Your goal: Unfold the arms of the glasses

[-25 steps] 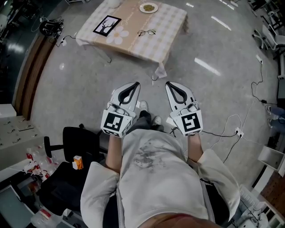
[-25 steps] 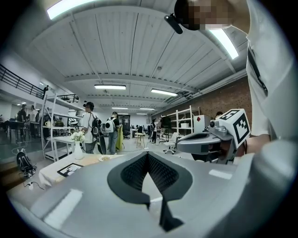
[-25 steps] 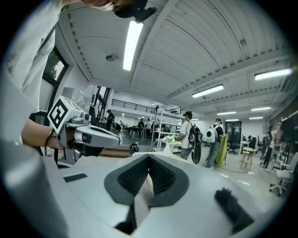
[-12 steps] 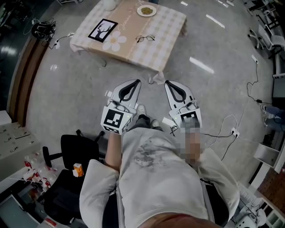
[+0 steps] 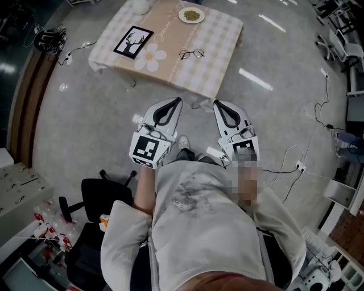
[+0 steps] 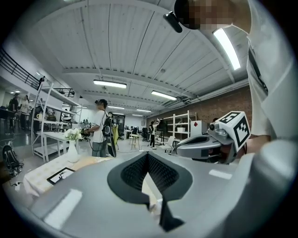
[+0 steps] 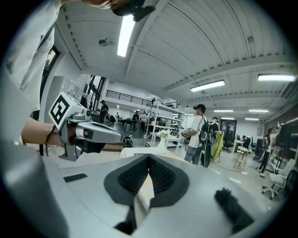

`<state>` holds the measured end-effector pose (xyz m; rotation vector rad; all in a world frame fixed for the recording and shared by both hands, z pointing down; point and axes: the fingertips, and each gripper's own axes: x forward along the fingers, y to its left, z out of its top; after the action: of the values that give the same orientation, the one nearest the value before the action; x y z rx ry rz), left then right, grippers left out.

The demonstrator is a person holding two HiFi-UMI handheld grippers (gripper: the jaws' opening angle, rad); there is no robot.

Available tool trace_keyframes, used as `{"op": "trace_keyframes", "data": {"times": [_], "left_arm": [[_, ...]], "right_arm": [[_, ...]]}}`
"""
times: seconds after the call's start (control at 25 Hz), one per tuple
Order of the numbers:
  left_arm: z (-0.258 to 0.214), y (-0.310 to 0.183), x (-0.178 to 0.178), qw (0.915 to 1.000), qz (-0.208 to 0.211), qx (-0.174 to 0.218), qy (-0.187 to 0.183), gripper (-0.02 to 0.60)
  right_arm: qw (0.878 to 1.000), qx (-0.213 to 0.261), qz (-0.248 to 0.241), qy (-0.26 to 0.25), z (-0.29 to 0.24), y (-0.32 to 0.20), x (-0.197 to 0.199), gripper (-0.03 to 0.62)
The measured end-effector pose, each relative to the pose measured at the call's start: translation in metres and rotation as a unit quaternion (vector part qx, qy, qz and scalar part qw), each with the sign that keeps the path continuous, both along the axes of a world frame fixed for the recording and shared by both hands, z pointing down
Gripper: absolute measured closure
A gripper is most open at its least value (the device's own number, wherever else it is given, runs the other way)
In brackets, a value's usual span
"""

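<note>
Step in hand, our read: approach, nothing gripped yet. left gripper point(image 5: 174, 103) and right gripper point(image 5: 218, 105) are both held out in front of the torso. Jaws are closed tip-to-tip on both and nothing sits between them (same in the left gripper view point(image 6: 148, 158) and the right gripper view point(image 7: 149, 160)).

The glasses point(image 5: 191, 54) lie on the table point(image 5: 219, 79), right of centre, well ahead of both grippers. They sit between the plate point(image 5: 191, 15) and the near edge, beside the daisy-shaped mat point(image 5: 151, 57). Too small to tell whether the arms are folded.

To do it well, we think:
- Open both jaws before reaching the tabletop.
- One gripper pins the front rim near the bridge. The other takes an arm tip and swings it out about the hinge.
- Light squeeze only, and keep off the lenses.

Materials:
- Frame is thin dark wire w/ roundish lenses, prob. bends easily.
- Checked beige tablecloth point(image 5: 170, 71) is soft and drapes at the corners, so it may bunch or drag.
- Pads point(image 6: 160, 173) are black and ribbed, so decent bite on thin wire.
- Gripper shells are smooth grey plastic.
</note>
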<state>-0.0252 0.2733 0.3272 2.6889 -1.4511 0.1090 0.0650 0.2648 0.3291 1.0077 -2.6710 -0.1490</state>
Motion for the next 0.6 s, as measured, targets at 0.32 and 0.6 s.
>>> {"op": "trace_keyframes", "data": {"times": [0.32,0.6], "left_arm": [[-0.001,-0.019,-0.009,0.9997,0.021,0.001,0.01,0.572],[0.007,-0.031,-0.014,0.9996,0.023,-0.009,0.015,0.572]], "right_arm": [[1.0,-0.005,0.022,0.003,0.001,-0.012,-0.013,0.579],[1.0,-0.013,0.02,0.013,0.007,-0.027,-0.018,0.579]]}}
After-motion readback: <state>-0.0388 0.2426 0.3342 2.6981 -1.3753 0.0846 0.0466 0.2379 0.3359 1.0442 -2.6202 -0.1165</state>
